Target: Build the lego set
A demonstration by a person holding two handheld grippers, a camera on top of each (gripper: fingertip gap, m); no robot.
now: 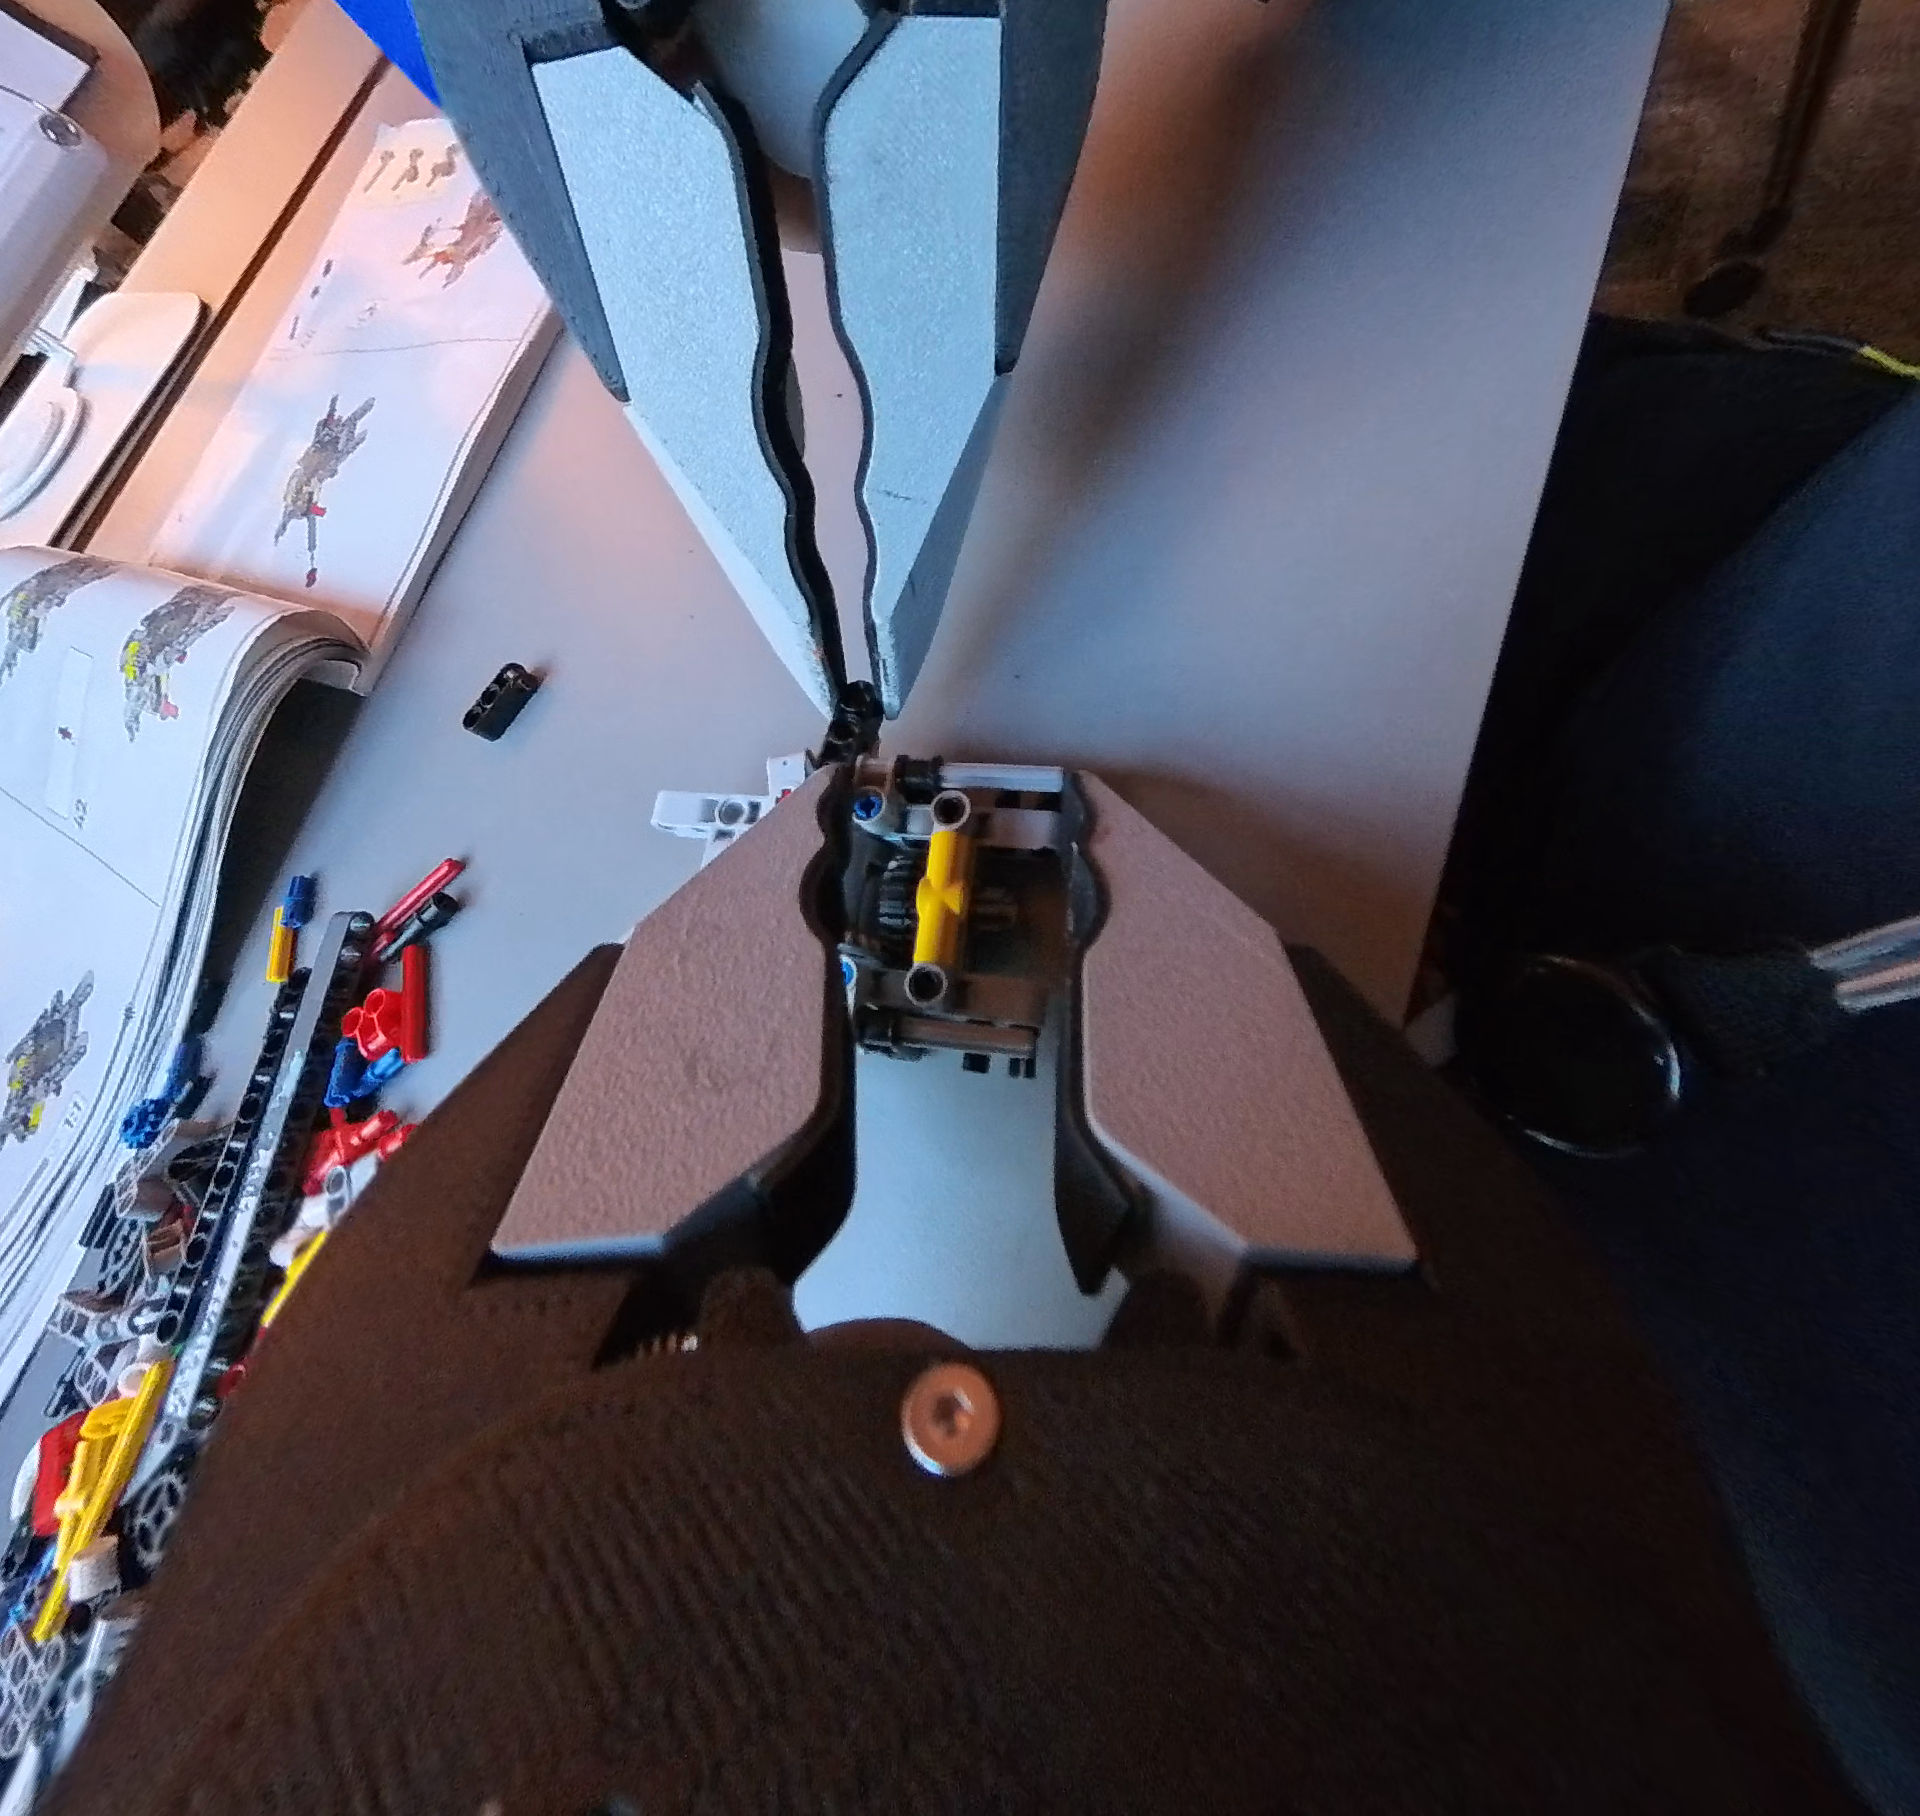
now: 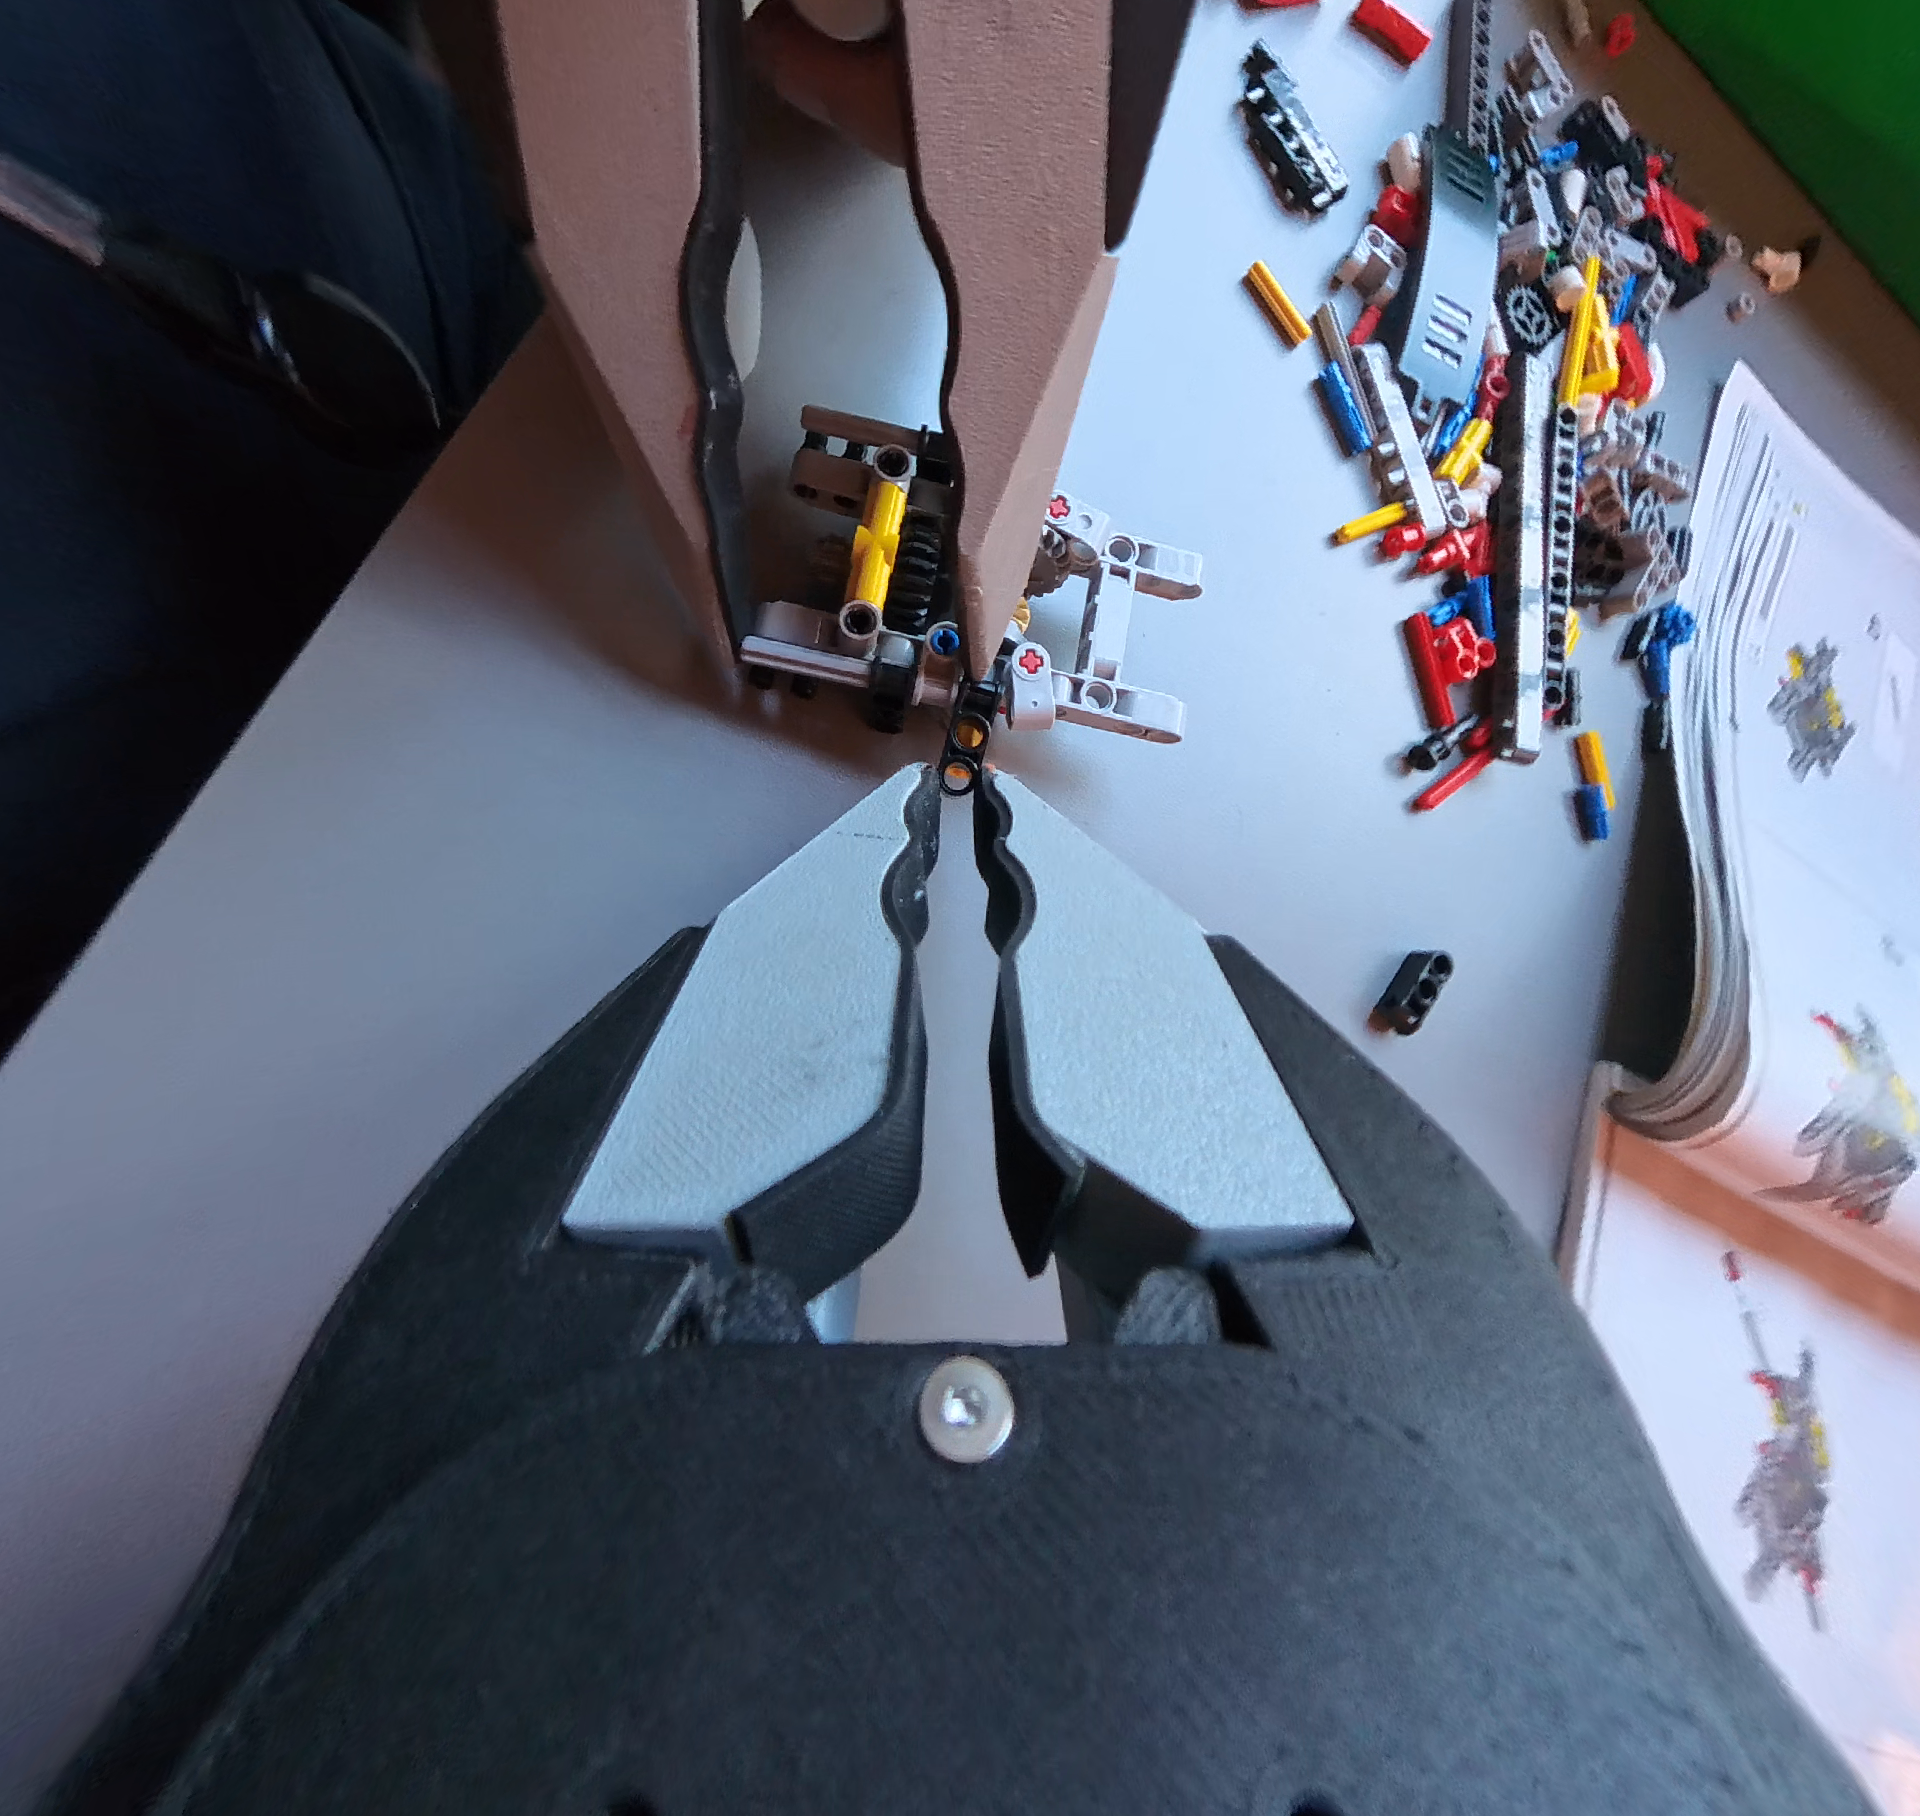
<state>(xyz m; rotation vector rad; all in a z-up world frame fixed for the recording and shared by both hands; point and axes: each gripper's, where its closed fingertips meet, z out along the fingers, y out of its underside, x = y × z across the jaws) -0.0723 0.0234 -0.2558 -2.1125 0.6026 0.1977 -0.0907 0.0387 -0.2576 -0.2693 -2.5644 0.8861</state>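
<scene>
My left gripper has brown fingers and is shut on a grey brick assembly with a yellow cross piece and black gears, which rests on the white table. My right gripper has grey fingers and is shut on the near end of a small black beam with holes. The beam's far end meets the assembly's near corner, beside a white frame part. In the left wrist view the right gripper comes in from the top, holding the black beam. In the right wrist view the left gripper comes in from the top.
A pile of loose red, yellow, blue, black and grey pieces lies to the right, also visible in the left wrist view. An open instruction booklet is beyond it. A loose black beam lies alone. The table edge runs left, by a person's dark clothing. The tips of both grippers are at nearly the same place.
</scene>
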